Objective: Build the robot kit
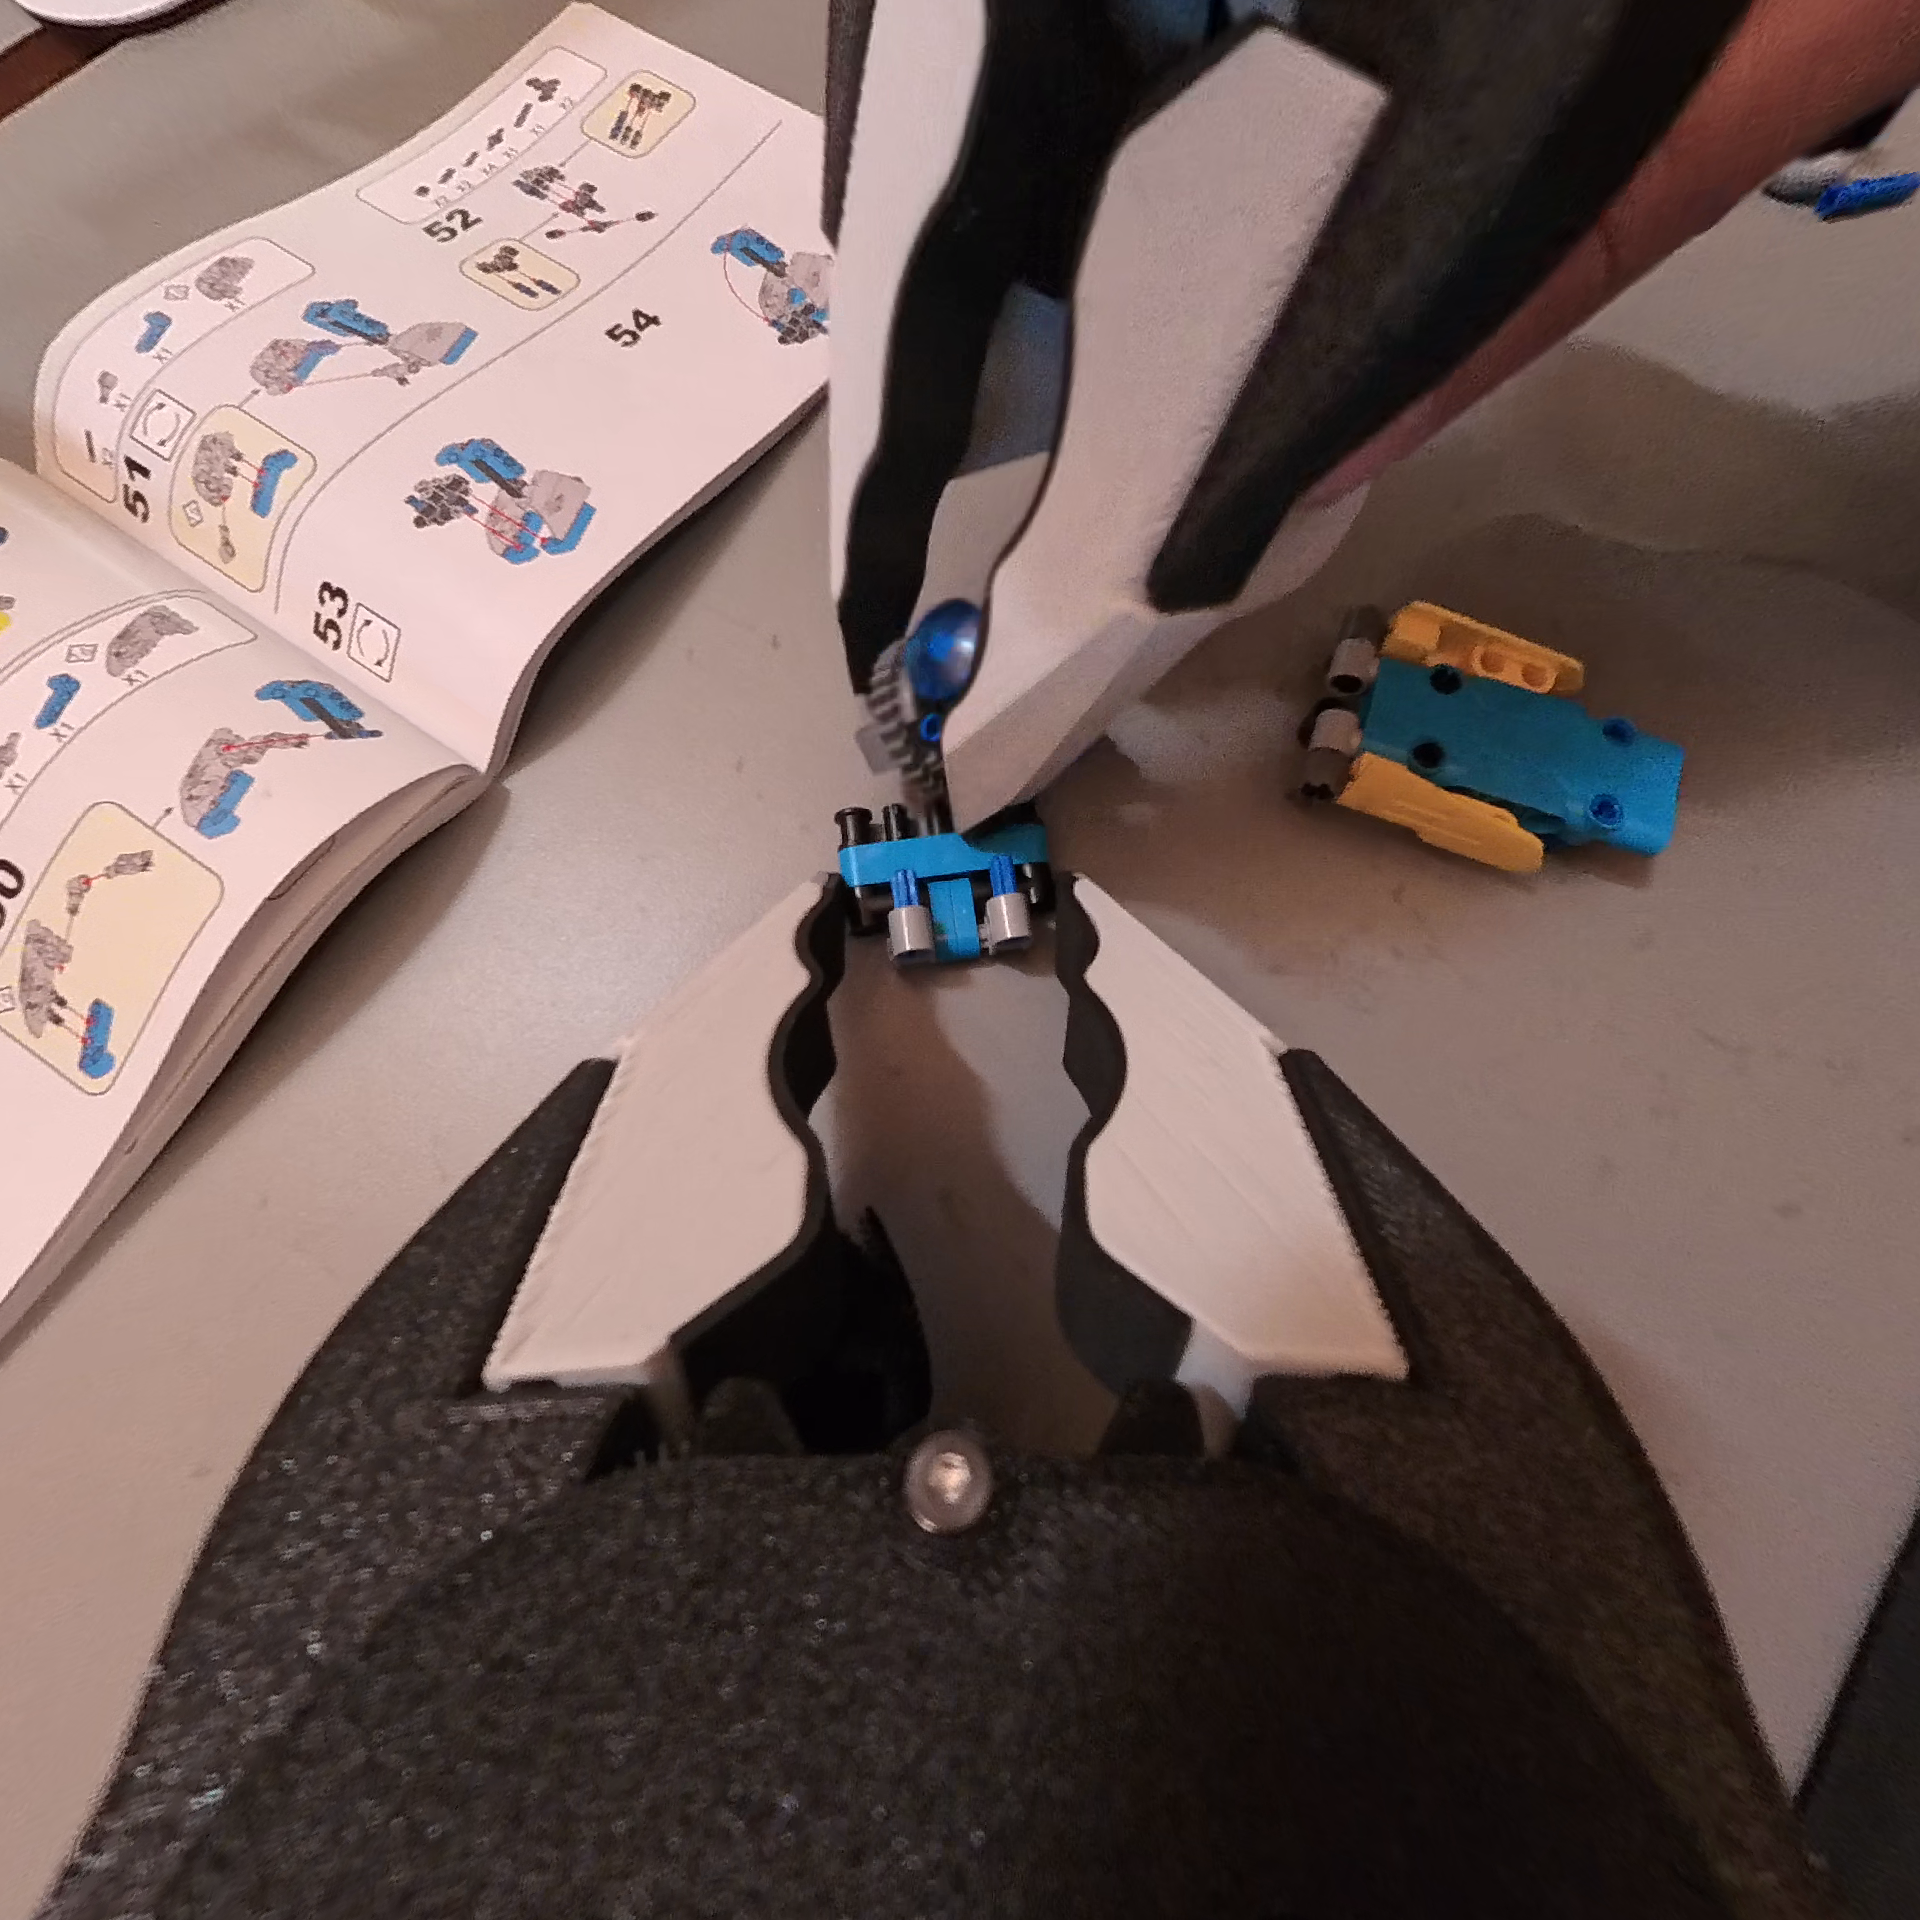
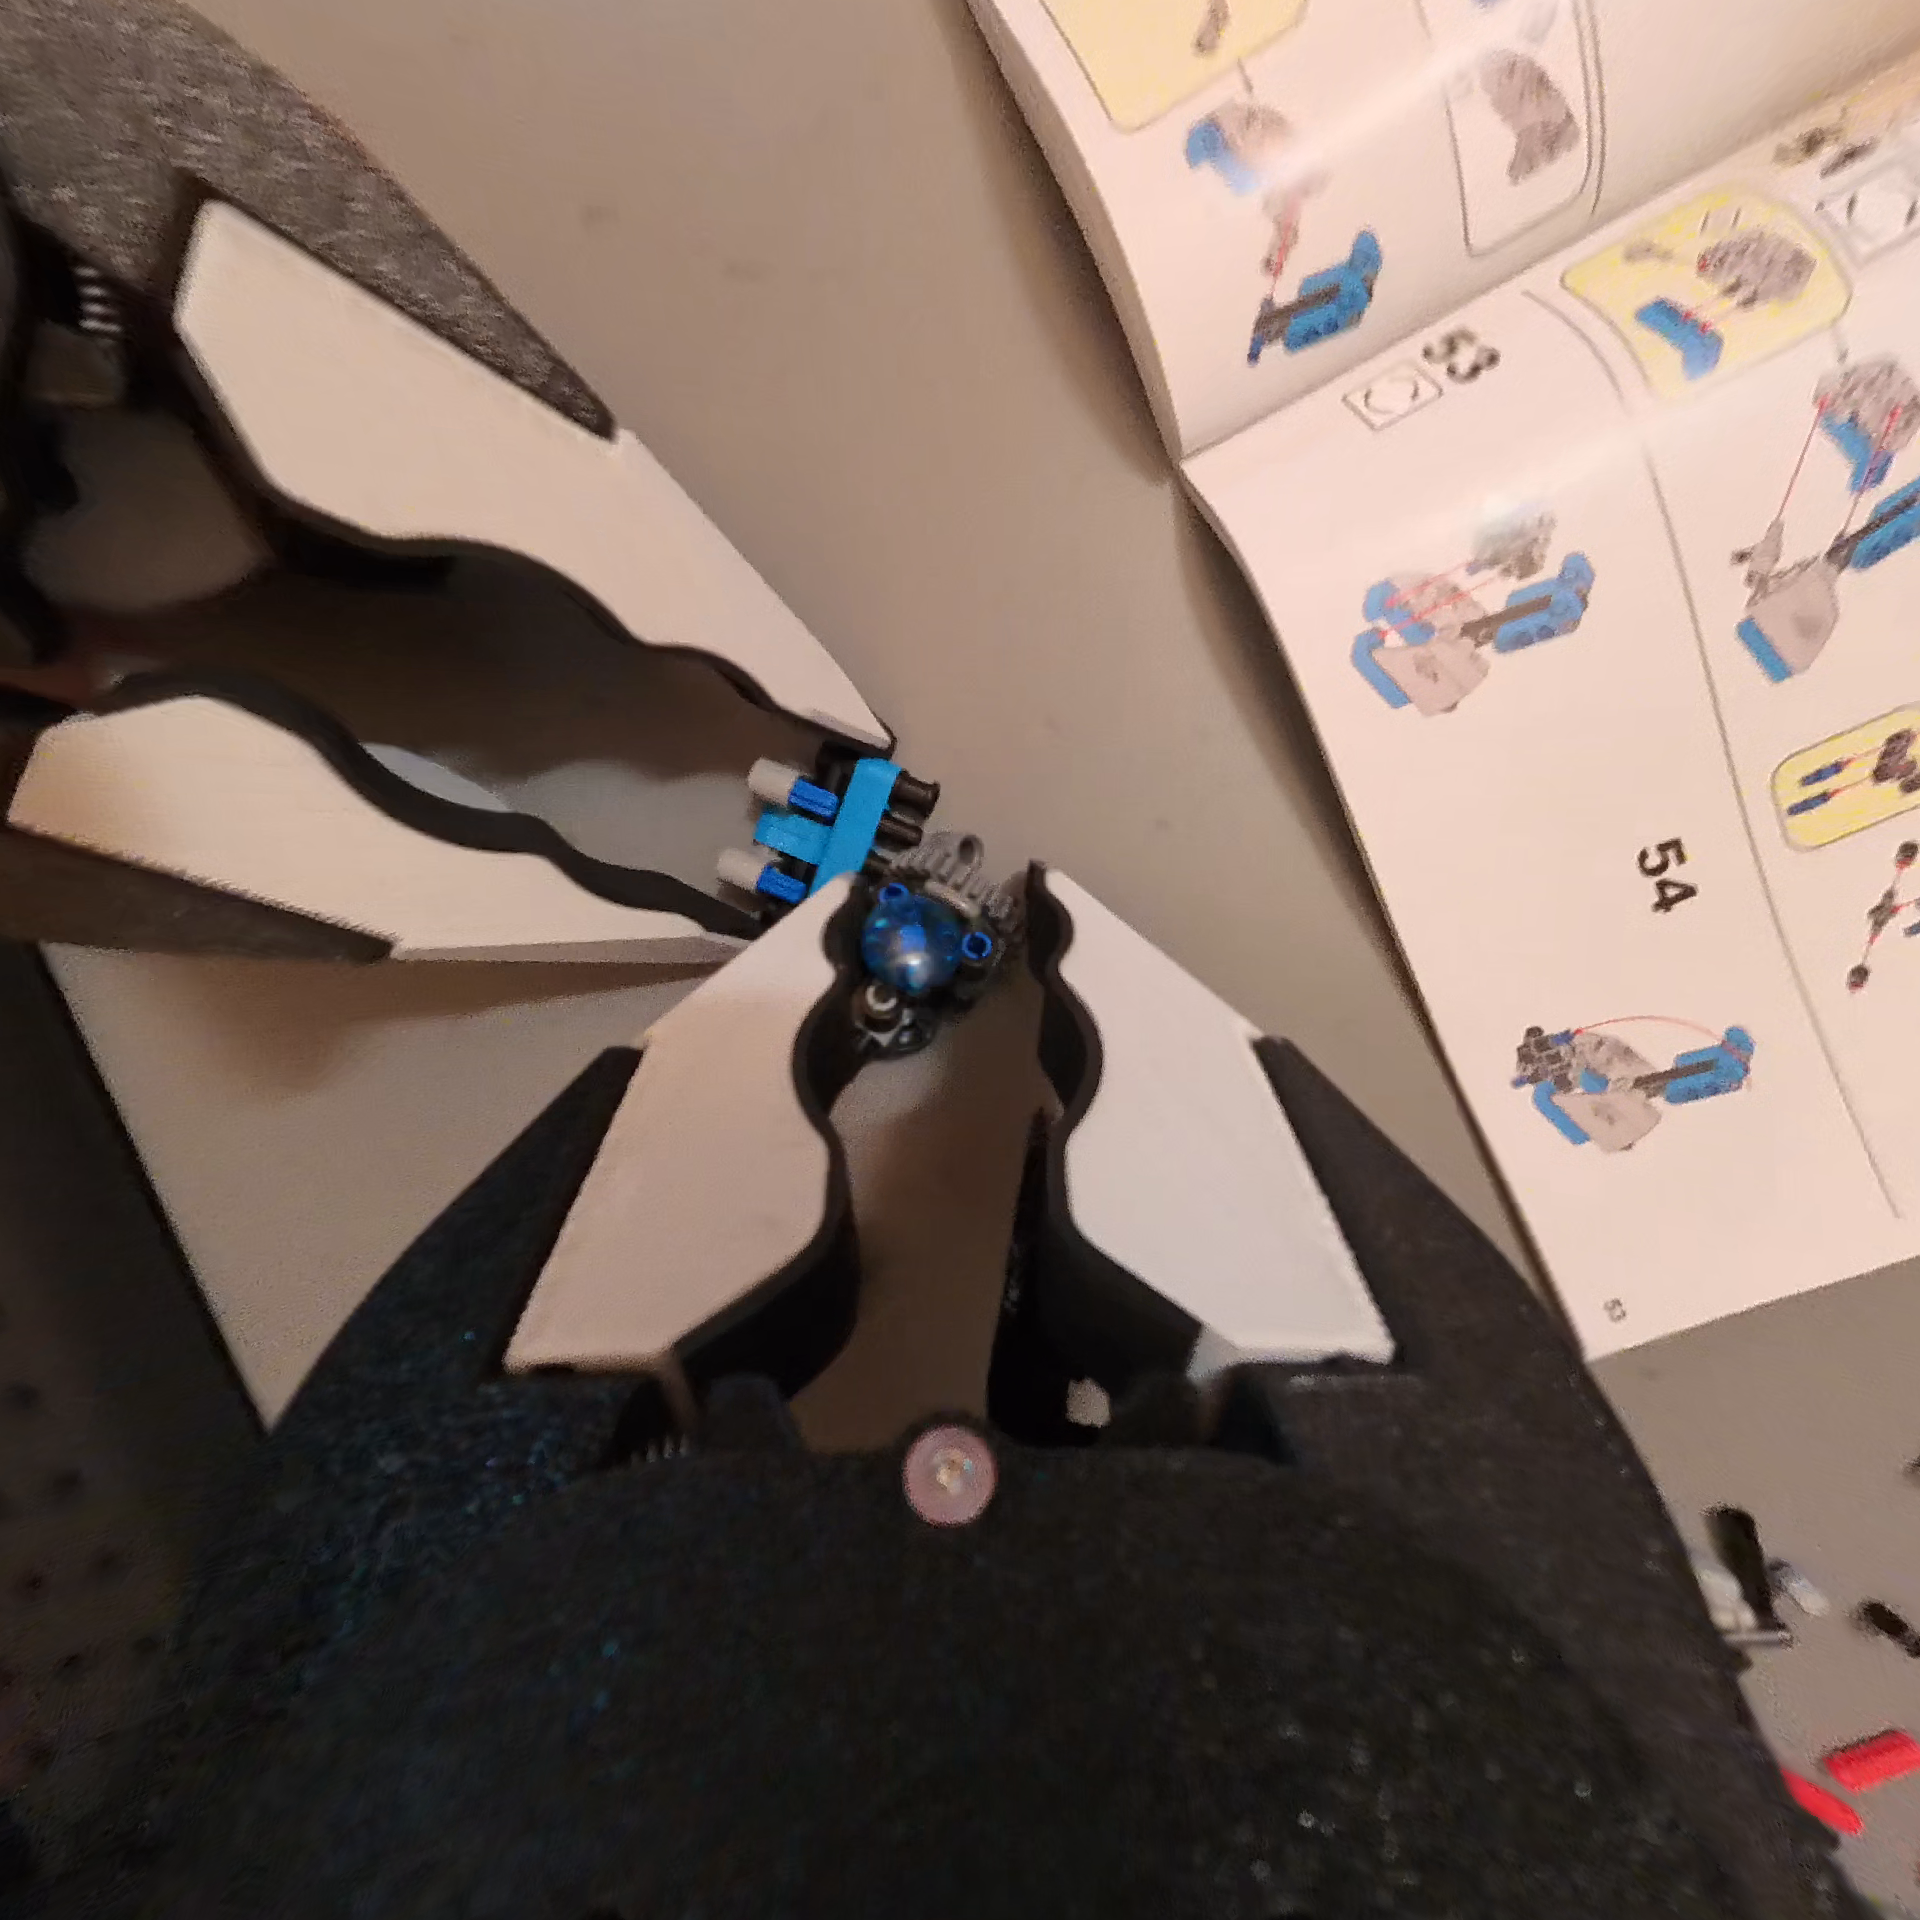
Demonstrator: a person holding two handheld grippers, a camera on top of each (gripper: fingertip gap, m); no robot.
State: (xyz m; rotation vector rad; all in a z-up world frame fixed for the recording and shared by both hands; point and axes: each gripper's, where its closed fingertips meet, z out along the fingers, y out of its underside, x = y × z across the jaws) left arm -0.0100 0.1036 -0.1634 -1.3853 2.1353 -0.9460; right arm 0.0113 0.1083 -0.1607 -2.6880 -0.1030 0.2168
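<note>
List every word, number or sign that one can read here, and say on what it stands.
Open white paper instruction booklet: large black step numbers beside the drawings, readable, but I do not copy them.
Same booklet: tiny part counts and corner page number, too small.
Blue-and-black brick assembly, yellow-and-blue brick model, grey gear piece: no writing visible.

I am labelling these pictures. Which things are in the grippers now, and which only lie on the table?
In the grippers:
left gripper: blue beam piece
right gripper: gear piece with blue dome

Lying about:
booklet, open
blue-yellow block
red parts
table
</note>
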